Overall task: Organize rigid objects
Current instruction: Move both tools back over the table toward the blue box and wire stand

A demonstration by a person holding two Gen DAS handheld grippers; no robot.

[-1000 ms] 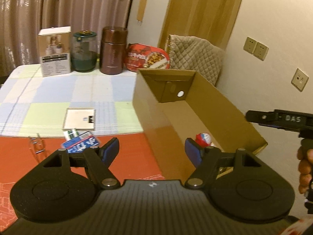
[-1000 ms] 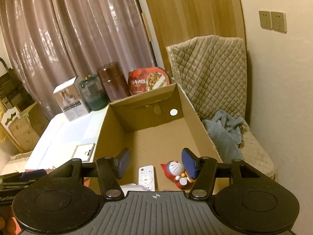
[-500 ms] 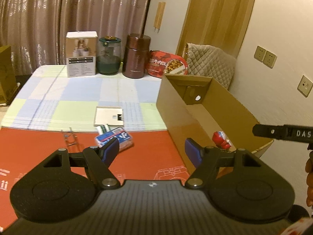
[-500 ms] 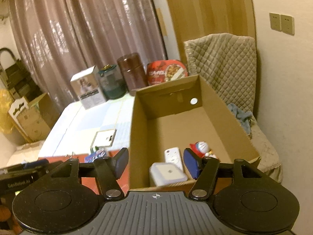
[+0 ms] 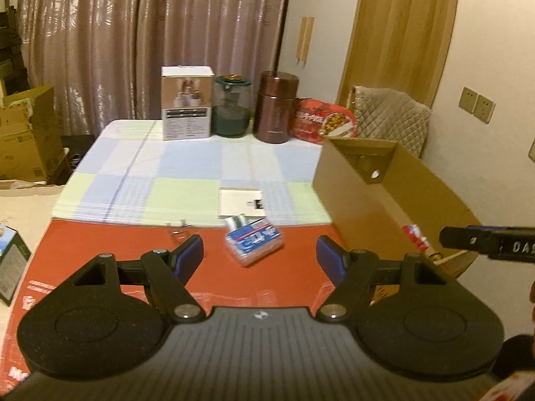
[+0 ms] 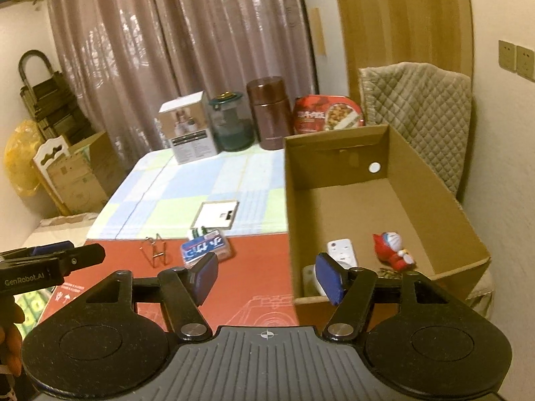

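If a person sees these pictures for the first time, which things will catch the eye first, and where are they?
First, the open cardboard box at the table's right edge, with a red and blue toy figure and a white remote on its floor. Next, the blue packet on the red mat, ahead of the open, empty left gripper.

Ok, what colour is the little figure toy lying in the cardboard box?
The figure toy is mostly red with a blue-and-white head; it shows best in the right wrist view.

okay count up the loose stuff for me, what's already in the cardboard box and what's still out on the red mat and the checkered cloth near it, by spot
In the cardboard box: 3 (toy figure, white remote, white block)
On the red mat: 2 (blue packet, wire clip)
On the checkered cloth: 1 (white card)
Total: 6
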